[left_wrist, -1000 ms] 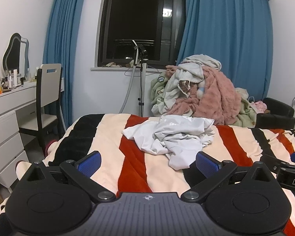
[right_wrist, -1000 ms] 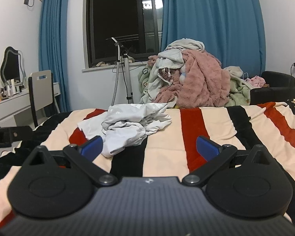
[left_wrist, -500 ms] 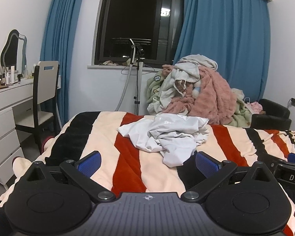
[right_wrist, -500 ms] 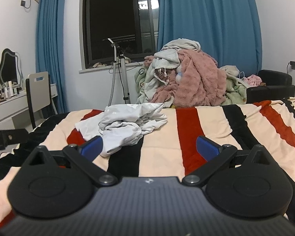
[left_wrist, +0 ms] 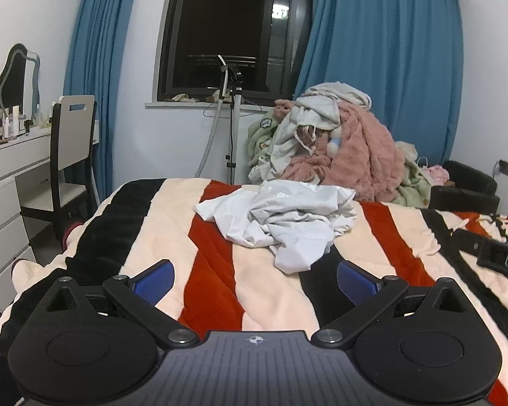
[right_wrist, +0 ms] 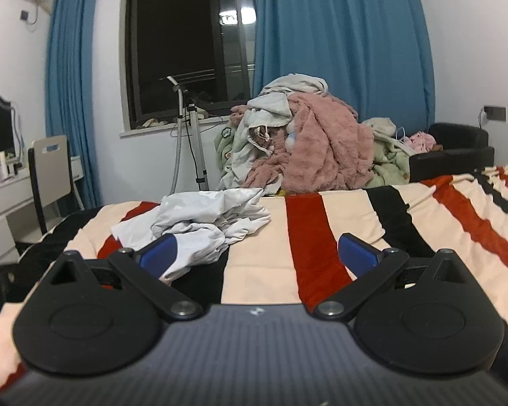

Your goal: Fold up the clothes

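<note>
left gripper: black two-finger gripper with blue ribbed pads [left_wrist: 255,279], held low and level over the bed, pointing at the window wall; jaws spread wide, nothing between them
right gripper: same black build, blue pads [right_wrist: 255,253], low over the bed, jaws wide apart and empty; its left pad [right_wrist: 159,253] overlaps the near edge of the garment in view, contact hard to judge from this angle
garment: crumpled white thin-fabric garment [left_wrist: 288,220], bunched in a loose heap with deep wrinkles, lying on the blanket ahead of both grippers, slightly left of centre in the right wrist view [right_wrist: 199,223]
blanket: fleecy striped blanket in cream, red and black [left_wrist: 220,270], soft nap, broad bands running away from the camera
laundry pile: tall mound of pink fluffy, white and pale green fabrics [left_wrist: 338,152] behind the bed, well apart from the garment
backdrop: blue pleated curtains [left_wrist: 389,67] either side of a dark window [left_wrist: 230,34]; white desk chair with cut-out back [left_wrist: 71,135] at left
</note>
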`<state>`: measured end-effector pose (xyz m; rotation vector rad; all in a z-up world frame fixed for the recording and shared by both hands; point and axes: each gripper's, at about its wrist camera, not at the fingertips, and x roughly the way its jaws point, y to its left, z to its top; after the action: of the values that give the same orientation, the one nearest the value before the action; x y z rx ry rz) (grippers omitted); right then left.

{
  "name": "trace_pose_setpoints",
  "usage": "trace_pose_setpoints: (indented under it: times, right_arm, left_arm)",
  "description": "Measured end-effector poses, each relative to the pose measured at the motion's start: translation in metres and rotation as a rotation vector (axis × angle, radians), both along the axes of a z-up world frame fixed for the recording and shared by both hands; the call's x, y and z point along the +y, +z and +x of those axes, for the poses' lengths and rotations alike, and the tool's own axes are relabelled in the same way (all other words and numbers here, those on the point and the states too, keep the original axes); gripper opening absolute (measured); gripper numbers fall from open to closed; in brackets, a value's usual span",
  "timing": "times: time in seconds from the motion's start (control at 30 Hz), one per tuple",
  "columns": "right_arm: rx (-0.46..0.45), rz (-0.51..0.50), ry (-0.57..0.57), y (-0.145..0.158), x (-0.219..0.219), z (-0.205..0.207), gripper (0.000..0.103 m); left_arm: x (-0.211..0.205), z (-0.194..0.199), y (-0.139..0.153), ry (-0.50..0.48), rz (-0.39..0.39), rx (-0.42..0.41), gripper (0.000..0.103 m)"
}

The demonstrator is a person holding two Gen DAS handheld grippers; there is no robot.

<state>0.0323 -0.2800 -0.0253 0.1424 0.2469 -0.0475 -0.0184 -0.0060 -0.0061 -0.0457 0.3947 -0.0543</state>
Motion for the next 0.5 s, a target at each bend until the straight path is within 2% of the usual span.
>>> trace_pose_setpoints:
  times: [0.17,0.23,0.4,0.5]
  right_arm:
    - [0.01,0.043,-0.031,-0.007,-0.01,0.009,0.103]
    - [0.009,0.043,-0.052,-0.009,-0.014,0.012,0.103]
    - [0.015,0.077,-0.075,-0.006,-0.028,0.014,0.102]
    - [0.002,0.124,-0.101,-0.001,-0.037,0.01,0.102]
  left_arm:
    - [-0.007,0.013,-0.004,0.009,0.032,0.013,0.103]
    - [-0.009,0.022,-0.004,0.006,0.02,0.028,0.103]
    - [-0.007,0.071,-0.016,-0.064,-0.094,0.157,0.103]
    - [-0.011,0.107,-0.03,-0.064,-0.108,0.206,0.103]
